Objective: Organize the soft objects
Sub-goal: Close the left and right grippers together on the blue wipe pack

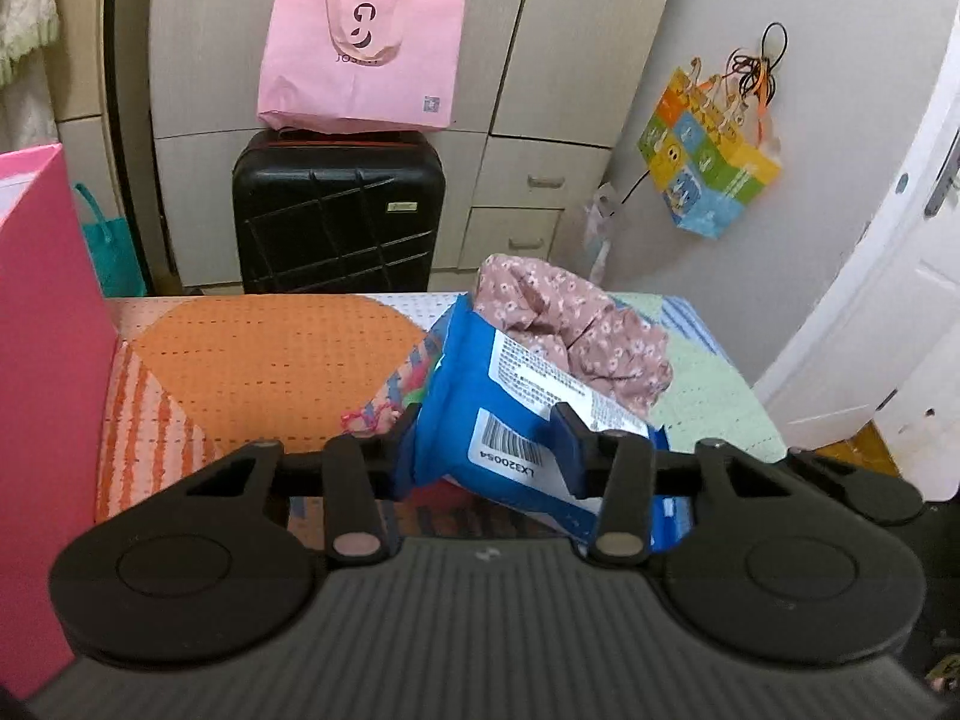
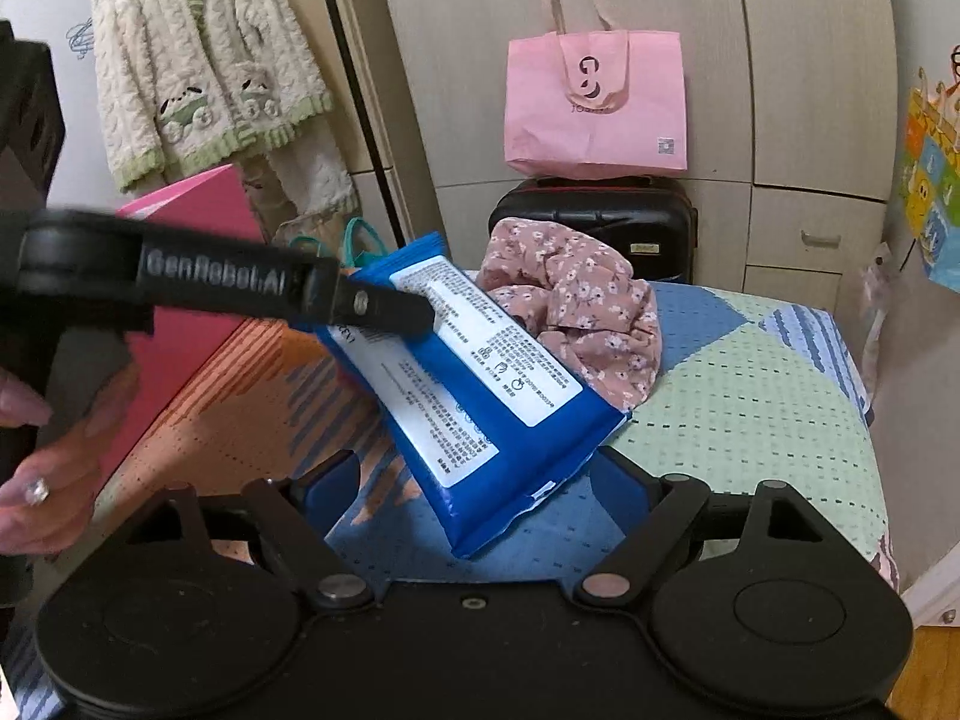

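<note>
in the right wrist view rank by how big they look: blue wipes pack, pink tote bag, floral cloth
1. blue wipes pack, though it is nearest the camera
2. and 3. pink tote bag and floral cloth look alike

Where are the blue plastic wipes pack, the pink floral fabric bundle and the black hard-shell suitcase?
Blue plastic wipes pack (image 2: 480,396): right wrist view, on its white back label.
Pink floral fabric bundle (image 2: 576,306): right wrist view, middle of the crumpled cloth.
Black hard-shell suitcase (image 1: 336,216): left wrist view, on its ribbed front shell.

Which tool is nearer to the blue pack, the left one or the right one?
Left. The left tool is clamped on one end of the blue pack. The right tool stands open around its other end, pads not pressing it.
</note>
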Tool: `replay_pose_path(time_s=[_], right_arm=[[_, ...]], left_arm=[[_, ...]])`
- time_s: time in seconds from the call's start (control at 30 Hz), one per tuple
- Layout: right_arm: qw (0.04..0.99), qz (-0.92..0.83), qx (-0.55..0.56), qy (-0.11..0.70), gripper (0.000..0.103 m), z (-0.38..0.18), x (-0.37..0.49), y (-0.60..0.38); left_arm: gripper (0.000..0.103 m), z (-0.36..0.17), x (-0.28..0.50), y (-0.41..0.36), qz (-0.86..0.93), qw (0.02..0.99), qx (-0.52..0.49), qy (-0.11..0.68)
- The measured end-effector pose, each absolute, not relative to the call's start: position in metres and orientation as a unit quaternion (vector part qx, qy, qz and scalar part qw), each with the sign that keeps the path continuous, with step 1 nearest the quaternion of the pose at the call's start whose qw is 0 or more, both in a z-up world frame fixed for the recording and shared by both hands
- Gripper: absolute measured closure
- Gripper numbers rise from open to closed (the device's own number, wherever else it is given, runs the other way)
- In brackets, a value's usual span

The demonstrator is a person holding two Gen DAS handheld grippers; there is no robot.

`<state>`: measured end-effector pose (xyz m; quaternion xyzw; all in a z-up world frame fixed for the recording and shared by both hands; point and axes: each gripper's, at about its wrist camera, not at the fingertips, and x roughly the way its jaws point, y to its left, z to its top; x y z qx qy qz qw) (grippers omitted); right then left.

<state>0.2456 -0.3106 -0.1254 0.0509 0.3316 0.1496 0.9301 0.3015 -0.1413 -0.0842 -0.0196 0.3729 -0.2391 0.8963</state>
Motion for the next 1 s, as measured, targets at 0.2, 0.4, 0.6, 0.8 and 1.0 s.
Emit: replay_pose_path(time_s=[0.2,0.4,0.6,0.8,1.0], right_arm=[[0.937,0.130,0.033,0.321,0.042,-0.126,0.241,-0.310],[0.942,0.125,0.023,0.309,0.058,-0.125,0.234,-0.307],[0.943,0.131,0.025,0.306,0.059,-0.122,0.222,-0.308],[0.943,0.135,0.019,0.304,0.059,-0.118,0.199,-0.300],[0.942,0.129,0.006,0.310,0.059,-0.112,0.177,-0.291]], left_arm=[[0.072,-0.080,0.285,-0.153,-0.228,0.906,0.032,0.356],[0.073,-0.078,0.270,-0.163,-0.221,0.914,0.066,0.335],[0.074,-0.073,0.256,-0.153,-0.240,0.910,0.046,0.335],[0.073,-0.066,0.232,-0.146,-0.253,0.909,0.049,0.327],[0.072,-0.059,0.208,-0.139,-0.263,0.906,0.049,0.329]])
